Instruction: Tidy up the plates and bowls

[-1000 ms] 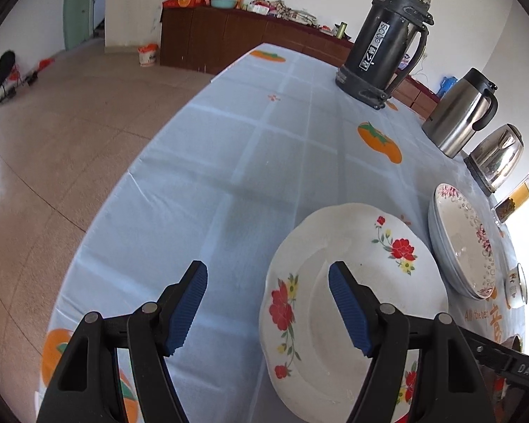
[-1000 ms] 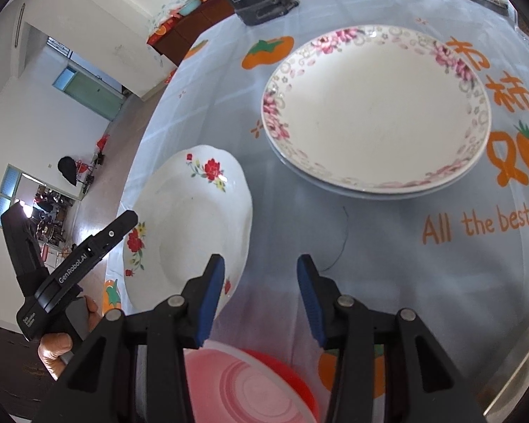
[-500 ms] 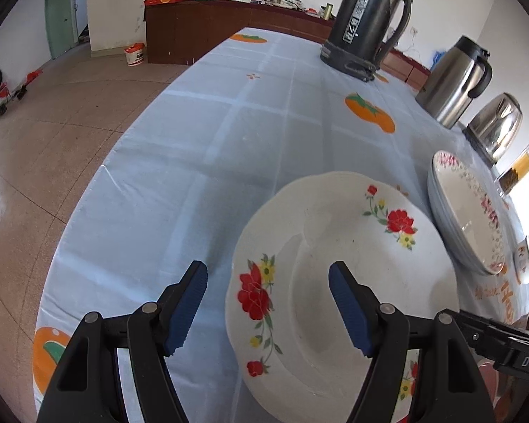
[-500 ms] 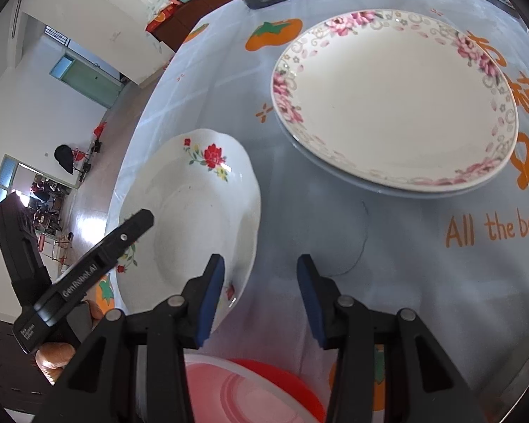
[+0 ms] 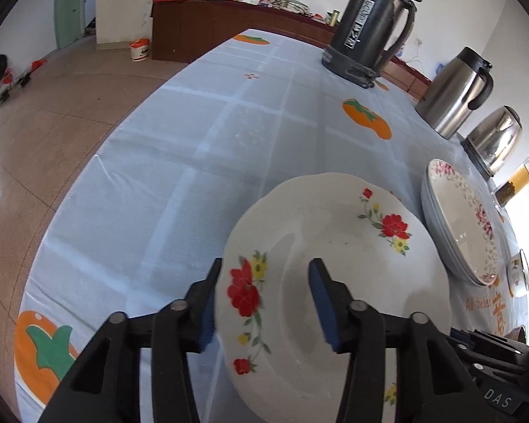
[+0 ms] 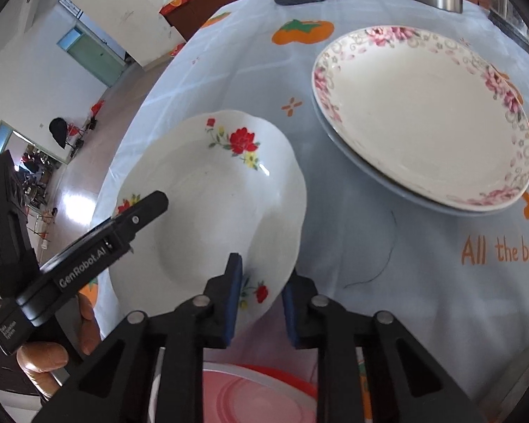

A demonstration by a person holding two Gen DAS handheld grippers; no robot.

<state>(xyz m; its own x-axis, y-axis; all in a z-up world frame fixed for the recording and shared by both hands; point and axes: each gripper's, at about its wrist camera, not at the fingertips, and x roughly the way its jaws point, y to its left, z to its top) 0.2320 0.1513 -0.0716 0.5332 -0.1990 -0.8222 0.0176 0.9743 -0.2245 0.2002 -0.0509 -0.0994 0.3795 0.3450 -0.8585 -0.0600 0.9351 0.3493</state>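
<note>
A white plate with red flowers (image 5: 338,275) is tilted up off the blue tablecloth. My left gripper (image 5: 262,303) straddles its left rim, one finger under and one inside the dish, jaws still wide. My right gripper (image 6: 261,294) straddles the near rim of the same plate (image 6: 211,204), jaws narrowed but not clamped. The left gripper's upper finger (image 6: 137,211) shows over the plate in the right wrist view. A stack of pink-rimmed plates (image 6: 419,112) lies to the right, also in the left wrist view (image 5: 458,225).
A black thermos (image 5: 370,24), a steel jug (image 5: 455,91), a kettle (image 5: 493,141) and a jar (image 5: 518,179) line the table's far right. A red and pink bowl (image 6: 254,394) sits under my right gripper. The table's left edge (image 5: 88,176) drops to the floor.
Both grippers have moved in onto the flowered plate's rim and their jaws have narrowed. The plate has tipped up off the cloth.
</note>
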